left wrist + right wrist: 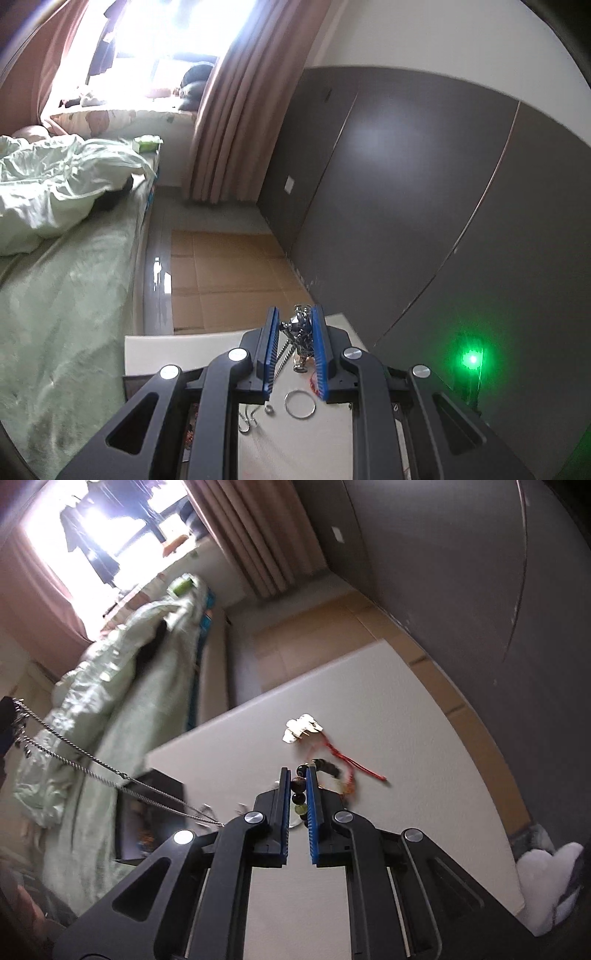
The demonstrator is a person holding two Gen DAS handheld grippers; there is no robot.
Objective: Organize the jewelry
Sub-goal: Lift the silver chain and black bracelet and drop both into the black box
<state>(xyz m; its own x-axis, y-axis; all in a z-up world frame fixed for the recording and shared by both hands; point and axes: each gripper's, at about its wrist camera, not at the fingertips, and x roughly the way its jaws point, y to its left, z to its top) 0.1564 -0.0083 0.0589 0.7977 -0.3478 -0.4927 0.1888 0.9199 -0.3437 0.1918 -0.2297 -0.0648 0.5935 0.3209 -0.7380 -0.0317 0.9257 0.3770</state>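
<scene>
My left gripper is shut on a bunched silver chain necklace and holds it above the white table. The chain hangs down toward the table; it also shows stretched across the left of the right wrist view. A thin silver hoop and a small ring lie on the table under the left gripper. My right gripper is shut on a dark beaded bracelet, whose beads curve right across the table. A red cord with a pale gold pendant lies beyond it.
A dark open box stands at the table's left edge, next to a bed with green bedding. Cardboard sheets cover the floor beside a grey wardrobe. A white fluffy thing lies at the table's right end.
</scene>
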